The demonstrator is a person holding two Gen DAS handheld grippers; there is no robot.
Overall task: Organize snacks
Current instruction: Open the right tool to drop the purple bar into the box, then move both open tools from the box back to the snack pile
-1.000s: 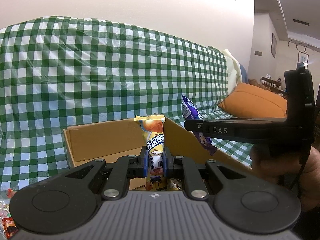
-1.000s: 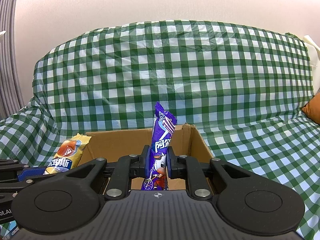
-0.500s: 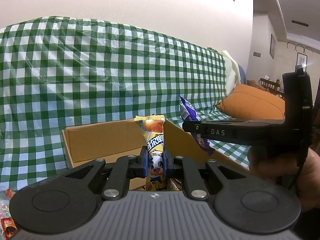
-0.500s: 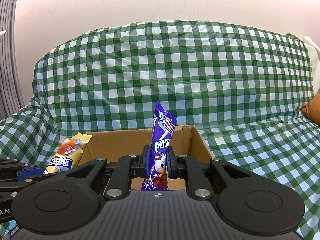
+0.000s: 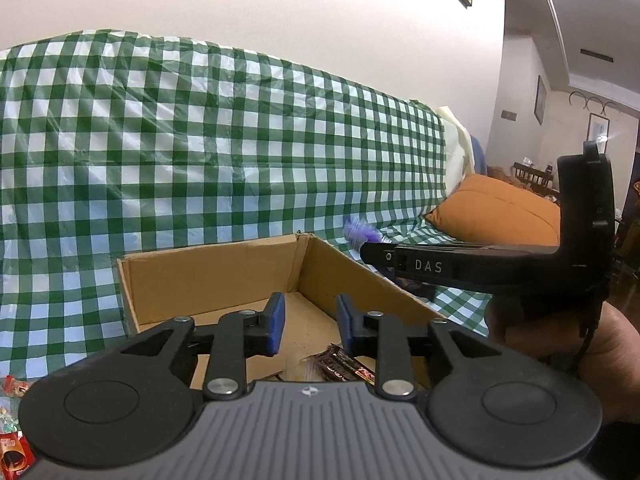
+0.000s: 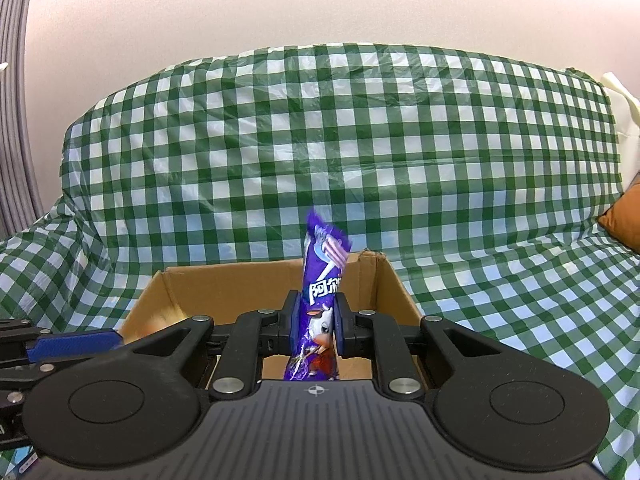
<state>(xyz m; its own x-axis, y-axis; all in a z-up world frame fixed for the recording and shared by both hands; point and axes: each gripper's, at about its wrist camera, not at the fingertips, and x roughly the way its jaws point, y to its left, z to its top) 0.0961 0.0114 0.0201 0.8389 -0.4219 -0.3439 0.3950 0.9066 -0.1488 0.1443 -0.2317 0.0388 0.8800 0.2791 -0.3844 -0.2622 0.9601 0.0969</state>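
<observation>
An open cardboard box (image 5: 208, 272) stands on the green-checked sofa cover; it also shows in the right wrist view (image 6: 224, 284). My left gripper (image 5: 310, 324) is open and empty above the box. A dark brown snack wrapper (image 5: 344, 366) lies on the box floor below it. My right gripper (image 6: 316, 330) is shut on a purple snack packet (image 6: 322, 276), held upright over the box's near edge. The packet's blurred top (image 5: 360, 234) shows in the left wrist view beside the right gripper's body (image 5: 480, 266). A blurred orange packet (image 6: 154, 322) is at the box's left wall.
The green-and-white checked cover (image 6: 360, 152) drapes the sofa back and seat. An orange cushion (image 5: 492, 212) lies at the right. Several small red snacks (image 5: 12, 440) lie at the left edge. The left gripper's blue pad (image 6: 72, 346) shows at the lower left of the right wrist view.
My left gripper has opened and let go of the orange-yellow packet, which has dropped toward the box. The right gripper still holds the purple packet.
</observation>
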